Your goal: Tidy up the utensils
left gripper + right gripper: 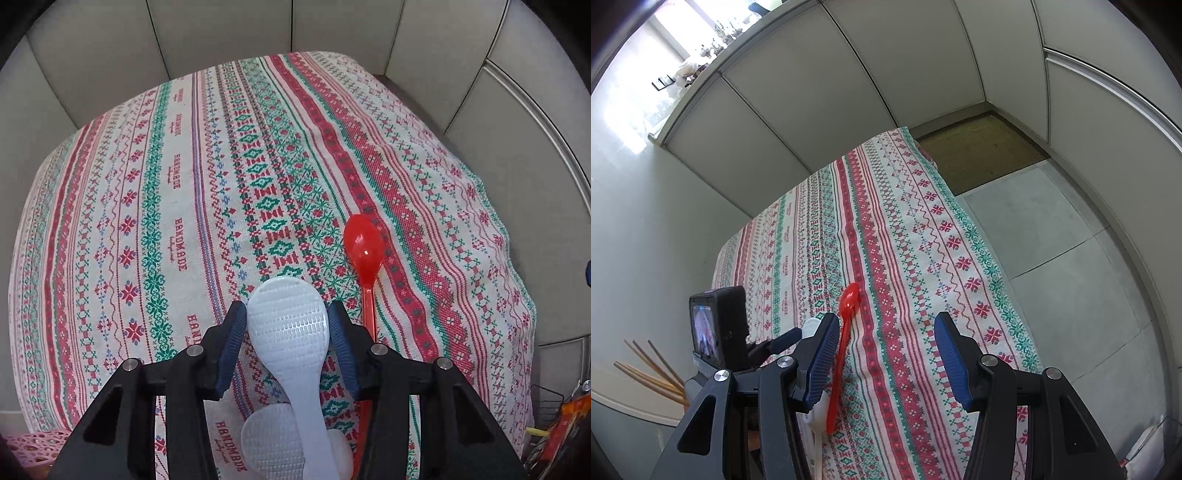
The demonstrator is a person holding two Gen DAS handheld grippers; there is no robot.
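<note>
Repeatedly "HANDMADE" (red) on tablecloth (177, 236)

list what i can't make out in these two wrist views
- Left wrist view: whether the left gripper pads press the white rice paddle; the gaps are too slight to judge.
- Left wrist view: the second white paddle runs off the bottom edge.
- Left wrist view: the red spoon handle end, behind a gripper finger.
- Right wrist view: what holds the chopsticks, hidden by the right gripper.
</note>
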